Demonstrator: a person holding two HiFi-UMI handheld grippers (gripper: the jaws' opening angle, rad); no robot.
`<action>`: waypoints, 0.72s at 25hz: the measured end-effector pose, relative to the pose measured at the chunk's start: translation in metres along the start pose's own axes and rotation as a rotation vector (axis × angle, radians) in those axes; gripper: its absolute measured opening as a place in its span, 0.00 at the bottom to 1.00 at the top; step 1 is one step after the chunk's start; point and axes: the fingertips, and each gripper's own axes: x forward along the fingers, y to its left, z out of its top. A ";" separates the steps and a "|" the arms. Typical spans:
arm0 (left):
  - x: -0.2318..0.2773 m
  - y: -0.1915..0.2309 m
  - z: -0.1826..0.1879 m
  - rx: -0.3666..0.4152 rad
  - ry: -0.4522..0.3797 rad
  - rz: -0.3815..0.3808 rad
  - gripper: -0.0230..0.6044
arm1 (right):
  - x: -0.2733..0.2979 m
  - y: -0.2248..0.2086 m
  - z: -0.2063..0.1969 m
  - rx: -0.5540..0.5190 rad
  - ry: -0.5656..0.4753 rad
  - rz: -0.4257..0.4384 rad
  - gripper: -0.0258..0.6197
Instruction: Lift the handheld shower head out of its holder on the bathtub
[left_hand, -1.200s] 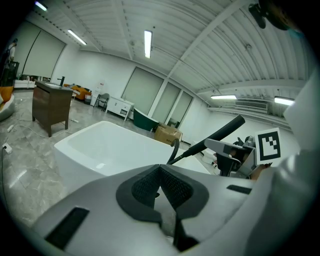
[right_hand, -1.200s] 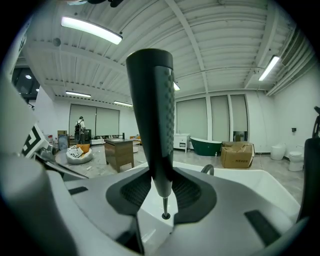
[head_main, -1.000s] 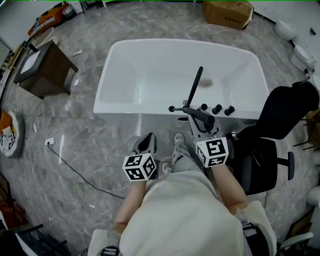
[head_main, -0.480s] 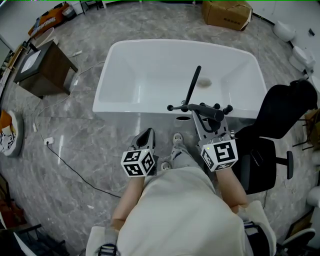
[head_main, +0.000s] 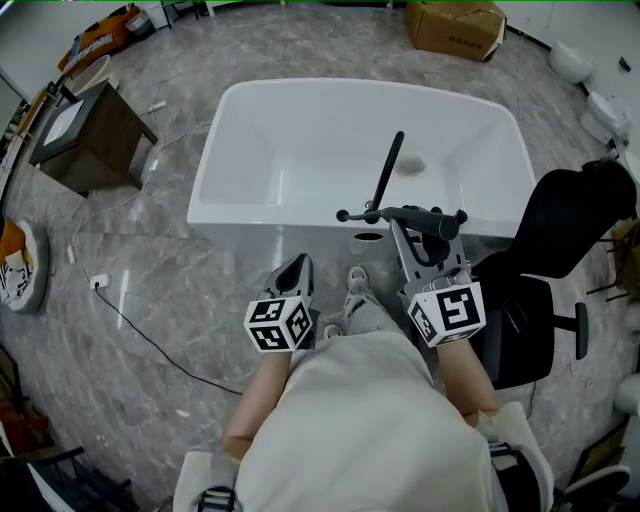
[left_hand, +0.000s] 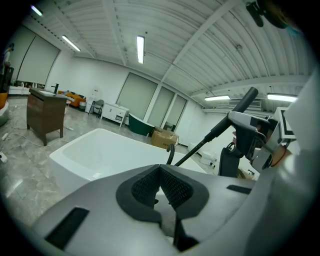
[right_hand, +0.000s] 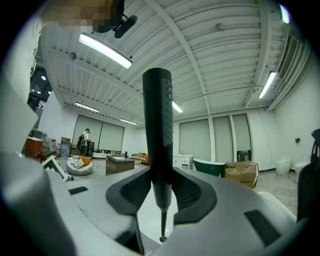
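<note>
The black stick-shaped shower head stands upright between my right gripper's pads, with its thin hose hanging below. In the head view my right gripper holds the shower head above the near rim of the white bathtub, beside a slim black tap pipe. The left gripper view shows the shower head raised, its hose slanting down to the tub. Low before the tub's front wall, my left gripper is shut and empty, and its pads meet.
A black office chair stands close at the right of the tub. A dark wooden cabinet is at the far left, with a cable trailing over the marble floor. A cardboard box lies beyond the tub.
My right gripper has risen with the shower head, which now covers the tap knobs on the rim. The left gripper has barely moved.
</note>
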 end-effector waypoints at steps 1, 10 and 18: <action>0.000 0.000 0.000 -0.001 0.000 0.000 0.07 | 0.000 0.000 0.000 0.003 0.000 -0.001 0.25; 0.004 0.002 -0.004 -0.012 0.009 -0.002 0.07 | 0.002 -0.004 -0.005 0.020 0.002 -0.019 0.25; 0.006 0.005 -0.007 -0.020 0.017 -0.003 0.07 | 0.005 -0.004 -0.004 0.006 0.003 -0.014 0.25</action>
